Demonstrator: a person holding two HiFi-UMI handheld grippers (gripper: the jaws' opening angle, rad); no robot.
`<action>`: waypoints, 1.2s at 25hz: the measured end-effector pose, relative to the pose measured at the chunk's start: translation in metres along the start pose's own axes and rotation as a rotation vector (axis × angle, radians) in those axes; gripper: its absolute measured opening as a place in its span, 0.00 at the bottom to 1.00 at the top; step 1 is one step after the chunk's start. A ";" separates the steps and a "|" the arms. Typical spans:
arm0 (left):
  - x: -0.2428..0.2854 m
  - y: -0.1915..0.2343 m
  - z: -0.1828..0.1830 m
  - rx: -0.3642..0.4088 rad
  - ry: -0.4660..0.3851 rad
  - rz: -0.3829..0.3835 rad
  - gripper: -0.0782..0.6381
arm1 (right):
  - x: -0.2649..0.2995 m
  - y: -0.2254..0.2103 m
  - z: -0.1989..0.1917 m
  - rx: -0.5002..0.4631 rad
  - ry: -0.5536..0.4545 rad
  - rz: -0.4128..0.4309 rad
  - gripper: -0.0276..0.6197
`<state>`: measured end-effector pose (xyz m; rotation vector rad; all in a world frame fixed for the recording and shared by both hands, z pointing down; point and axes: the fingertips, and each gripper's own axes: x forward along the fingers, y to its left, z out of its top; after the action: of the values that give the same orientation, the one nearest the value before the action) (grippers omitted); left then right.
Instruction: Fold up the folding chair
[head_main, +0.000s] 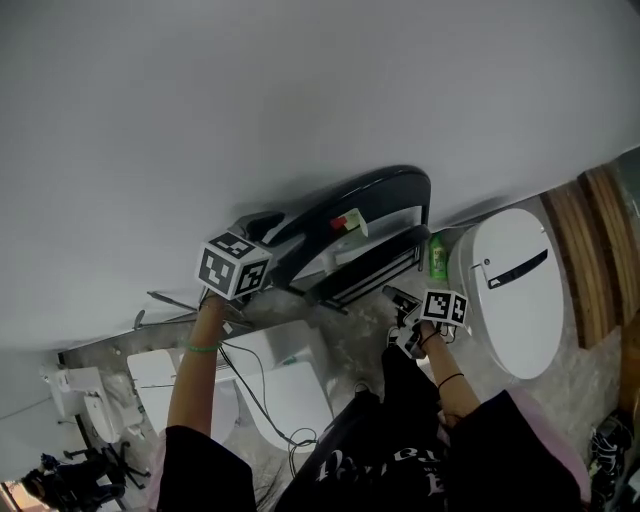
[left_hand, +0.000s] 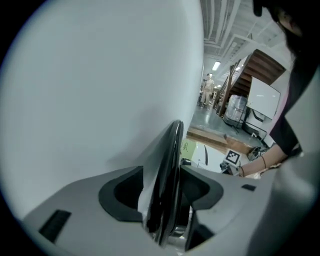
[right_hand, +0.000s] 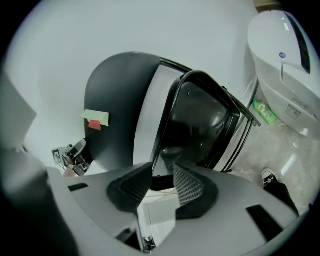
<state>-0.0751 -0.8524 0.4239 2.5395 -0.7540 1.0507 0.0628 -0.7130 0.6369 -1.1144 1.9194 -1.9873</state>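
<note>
The black folding chair stands flat against the white wall, with a yellow and a red sticker on its back. My left gripper is at the chair's left edge. In the left gripper view its jaws stand wide, and the chair's thin dark edge runs between the pads without being pressed. My right gripper hovers just off the chair's lower right side. Its jaws are parted with nothing between them, and the chair's seat and back lie ahead.
A white oval toilet unit leans at the right, with a green bottle between it and the chair. More white units and cables lie on the speckled floor below. Wooden boards stand at the far right.
</note>
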 end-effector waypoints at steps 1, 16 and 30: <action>-0.011 0.000 0.002 -0.019 -0.035 0.013 0.42 | -0.010 0.003 -0.004 -0.019 -0.003 -0.003 0.23; -0.132 -0.116 -0.068 -0.315 -0.445 -0.144 0.41 | -0.069 0.118 -0.099 -0.420 0.006 0.037 0.22; -0.167 -0.237 -0.187 -0.430 -0.473 -0.125 0.12 | -0.129 0.161 -0.244 -0.435 -0.051 0.058 0.14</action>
<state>-0.1459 -0.5152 0.4176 2.4208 -0.8142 0.2041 -0.0519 -0.4698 0.4639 -1.1675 2.3947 -1.5327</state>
